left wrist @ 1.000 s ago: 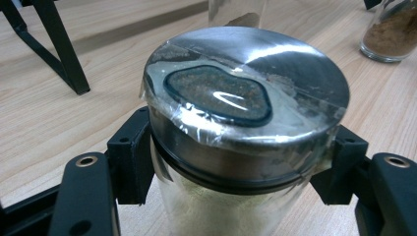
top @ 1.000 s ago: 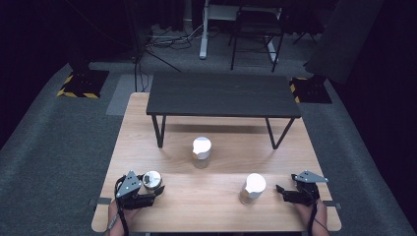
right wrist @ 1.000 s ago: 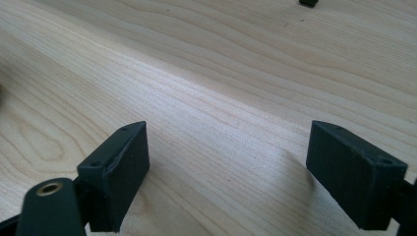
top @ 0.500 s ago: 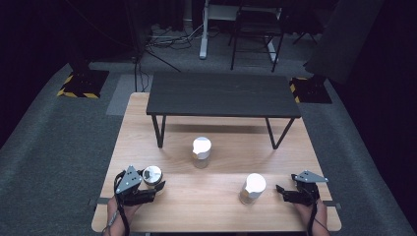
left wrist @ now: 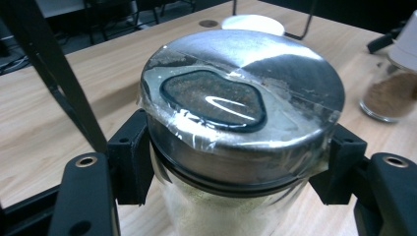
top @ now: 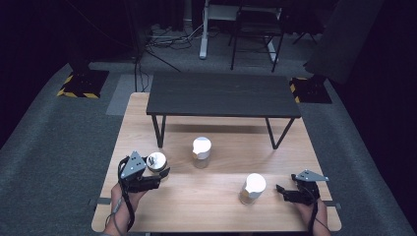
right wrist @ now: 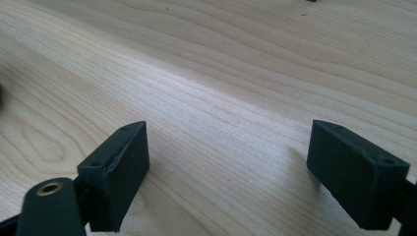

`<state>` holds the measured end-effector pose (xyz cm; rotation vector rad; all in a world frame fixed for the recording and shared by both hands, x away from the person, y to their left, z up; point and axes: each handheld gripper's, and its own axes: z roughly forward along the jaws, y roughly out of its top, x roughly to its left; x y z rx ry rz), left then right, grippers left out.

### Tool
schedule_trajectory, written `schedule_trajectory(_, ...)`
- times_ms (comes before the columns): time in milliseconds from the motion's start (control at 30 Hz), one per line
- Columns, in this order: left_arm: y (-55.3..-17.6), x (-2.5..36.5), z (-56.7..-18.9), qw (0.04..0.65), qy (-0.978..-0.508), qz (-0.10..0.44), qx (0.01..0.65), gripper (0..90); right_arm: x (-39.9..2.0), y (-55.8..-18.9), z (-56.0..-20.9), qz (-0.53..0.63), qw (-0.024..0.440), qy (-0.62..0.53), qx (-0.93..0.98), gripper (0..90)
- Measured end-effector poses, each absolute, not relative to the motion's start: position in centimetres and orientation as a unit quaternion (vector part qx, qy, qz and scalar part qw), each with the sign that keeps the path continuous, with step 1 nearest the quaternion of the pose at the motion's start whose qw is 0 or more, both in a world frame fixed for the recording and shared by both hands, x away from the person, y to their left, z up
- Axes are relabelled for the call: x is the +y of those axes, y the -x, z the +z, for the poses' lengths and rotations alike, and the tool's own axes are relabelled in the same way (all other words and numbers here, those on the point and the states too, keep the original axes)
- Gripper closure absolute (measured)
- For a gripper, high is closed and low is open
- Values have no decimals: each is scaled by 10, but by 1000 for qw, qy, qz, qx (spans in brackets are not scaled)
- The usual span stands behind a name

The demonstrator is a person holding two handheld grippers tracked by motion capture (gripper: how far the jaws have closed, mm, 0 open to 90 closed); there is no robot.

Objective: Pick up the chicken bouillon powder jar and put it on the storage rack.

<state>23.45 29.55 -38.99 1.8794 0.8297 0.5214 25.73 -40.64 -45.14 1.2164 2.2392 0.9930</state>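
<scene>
No brand, label or writing can be read on any of the jars. The left gripper point(top: 156, 173) is clenched on a glass spice jar point(top: 157, 162) with a metal lid, over the near left part of the wooden surface point(top: 221, 206). The left gripper view shows what the high view cannot: the lid point(left wrist: 241, 98) is brushed metal with a dark-rimmed window under clear film, the jaws press the jar just below the lid's rim, and the contents are a pale powder.

Two white-lidded jars stand on the surface: one point(top: 201, 151) near the middle, in front of the small black table point(top: 221, 93), the other point(top: 253, 189) near the right side. In the left gripper view the right-side jar point(left wrist: 393, 83) holds brown powder.

The right gripper point(top: 281, 191) rests low at the near right edge, just beside that jar, its jaws released and apart with bare wood grain between them in the right gripper view point(right wrist: 226, 162).
</scene>
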Motion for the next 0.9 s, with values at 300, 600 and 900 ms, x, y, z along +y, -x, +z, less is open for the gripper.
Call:
schedule_trajectory(300,-244,293,-370,496,-767,222,341,311,-406,-257,-451,356,202,-436,802,156)
schedule_trajectory(600,-259,284,-348,496,-766,217,346,311,-406,-257,-451,355,203,-437,801,155)
schedule_trajectory(900,-273,272,-326,503,-761,219,347,312,-405,-257,-451,355,204,-438,801,154)
